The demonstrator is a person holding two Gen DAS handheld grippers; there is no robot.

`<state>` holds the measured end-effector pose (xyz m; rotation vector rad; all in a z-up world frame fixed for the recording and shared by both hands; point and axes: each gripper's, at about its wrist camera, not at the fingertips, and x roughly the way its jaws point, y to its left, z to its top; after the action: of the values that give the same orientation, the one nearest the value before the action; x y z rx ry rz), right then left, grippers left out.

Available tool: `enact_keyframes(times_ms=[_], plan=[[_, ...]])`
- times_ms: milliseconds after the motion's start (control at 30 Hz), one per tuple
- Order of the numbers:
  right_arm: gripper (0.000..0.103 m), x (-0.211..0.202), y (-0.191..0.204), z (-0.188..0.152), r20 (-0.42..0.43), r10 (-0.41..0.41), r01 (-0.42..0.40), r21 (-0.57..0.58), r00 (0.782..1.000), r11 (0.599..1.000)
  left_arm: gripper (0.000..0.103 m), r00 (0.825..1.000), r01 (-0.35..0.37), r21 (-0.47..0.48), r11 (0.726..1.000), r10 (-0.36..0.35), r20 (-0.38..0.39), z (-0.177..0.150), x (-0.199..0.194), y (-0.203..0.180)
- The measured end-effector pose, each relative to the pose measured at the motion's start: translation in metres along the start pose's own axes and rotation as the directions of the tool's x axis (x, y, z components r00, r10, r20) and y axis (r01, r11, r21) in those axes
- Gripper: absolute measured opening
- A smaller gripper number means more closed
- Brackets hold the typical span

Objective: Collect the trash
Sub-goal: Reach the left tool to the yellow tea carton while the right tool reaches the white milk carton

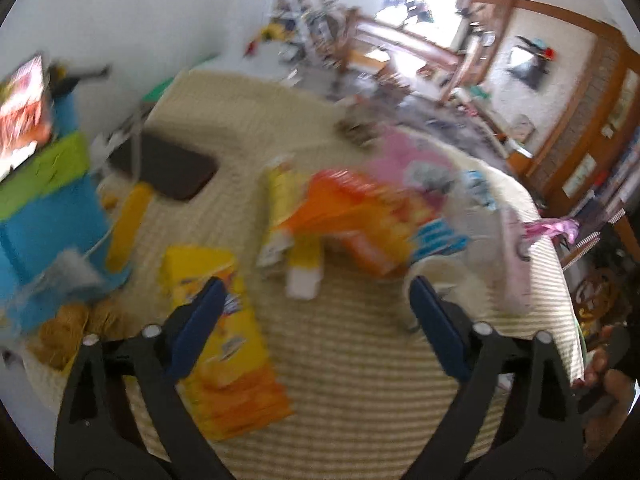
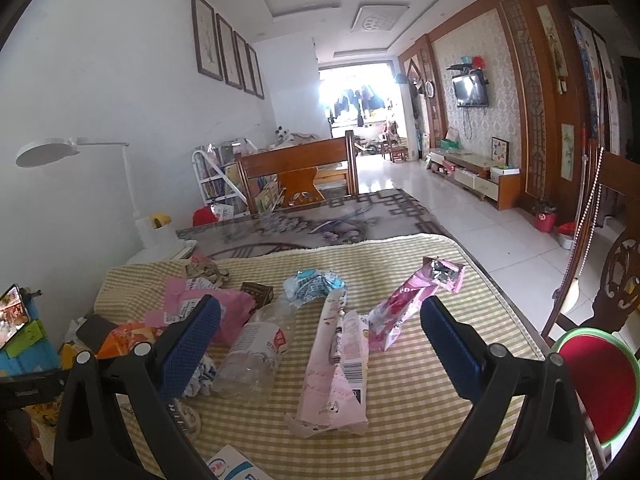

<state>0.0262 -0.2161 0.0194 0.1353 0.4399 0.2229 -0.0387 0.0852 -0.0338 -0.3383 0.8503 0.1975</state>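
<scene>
Between the blue pads of the right claw (image 2: 320, 340), which stands spread wide and grips nothing, lies a long pale pink printed wrapper (image 2: 334, 376), flat on the yellow-and-cream striped cloth of the surface (image 2: 432, 408). It looks like thin film: almost weightless, limp, likely to slide on the cloth, so I would nip it at the torn, curled lower end where an edge lifts off the cloth. Just left of it lies a crushed clear plastic bottle with a red-and-white label (image 2: 256, 354), on its side. That one should be light but springy and slick; the narrower neck or a dented fold seems the surest hold. To the right of the pale wrapper, a brighter pink foil packet (image 2: 404, 304) rests with its silvery mouth open, and behind it a crumpled blue-and-white wrapper (image 2: 314, 284) sits bunched up, easy to pinch anywhere. Near the right edge stands a red bin with a green rim (image 2: 600, 384), probably where it all goes.

Over on the other side, the left claw (image 1: 316, 316) is also spread and empty, its view badly blurred. Ahead of it I make out a yellow snack bag (image 1: 224, 340) and an orange packet (image 1: 352, 220), both soft-looking.
</scene>
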Motion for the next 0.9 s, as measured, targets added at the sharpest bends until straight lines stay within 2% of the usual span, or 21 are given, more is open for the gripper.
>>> enact_keyframes(times_ms=[133,267,433,500,633,767,833,900], plan=[[0.096,-0.005,0.001,0.002,0.024,-0.003,0.003,-0.013,1.000,1.000,0.079,0.998,-0.011,-0.099,0.995,0.005,-0.063,-0.002,0.012,0.027],[0.096,-0.005,0.001,0.002,0.017,-0.001,0.001,-0.010,1.000,1.000,0.076,0.996,-0.018,-0.137,0.990,0.006,-0.087,-0.006,0.020,0.036],[0.096,-0.005,0.002,0.003,0.007,0.007,-0.007,-0.016,1.000,1.000,0.077,0.997,-0.039,-0.113,0.993,0.030,-0.075,-0.007,0.016,0.030],[0.096,-0.004,0.003,0.003,0.004,0.009,-0.009,-0.015,1.000,1.000,0.080,0.997,-0.048,-0.111,0.993,0.040,-0.068,-0.010,0.012,0.030],[0.096,-0.002,0.003,0.002,-0.007,0.015,-0.015,-0.002,1.000,1.000,0.082,0.994,-0.094,-0.170,0.981,0.084,-0.065,-0.013,0.003,0.040],[0.096,-0.002,0.002,0.002,-0.012,0.016,-0.016,0.000,1.000,1.000,0.082,0.996,-0.079,-0.211,0.974,0.068,-0.058,-0.016,-0.009,0.048],[0.096,-0.002,0.002,0.002,-0.016,0.021,-0.021,0.005,1.000,1.000,0.086,0.995,-0.080,-0.215,0.973,0.067,-0.070,-0.018,-0.010,0.051],[0.096,-0.002,0.001,0.003,-0.018,0.028,-0.028,0.011,0.999,1.000,0.087,0.991,-0.092,-0.228,0.969,0.067,-0.116,-0.020,-0.002,0.056]])
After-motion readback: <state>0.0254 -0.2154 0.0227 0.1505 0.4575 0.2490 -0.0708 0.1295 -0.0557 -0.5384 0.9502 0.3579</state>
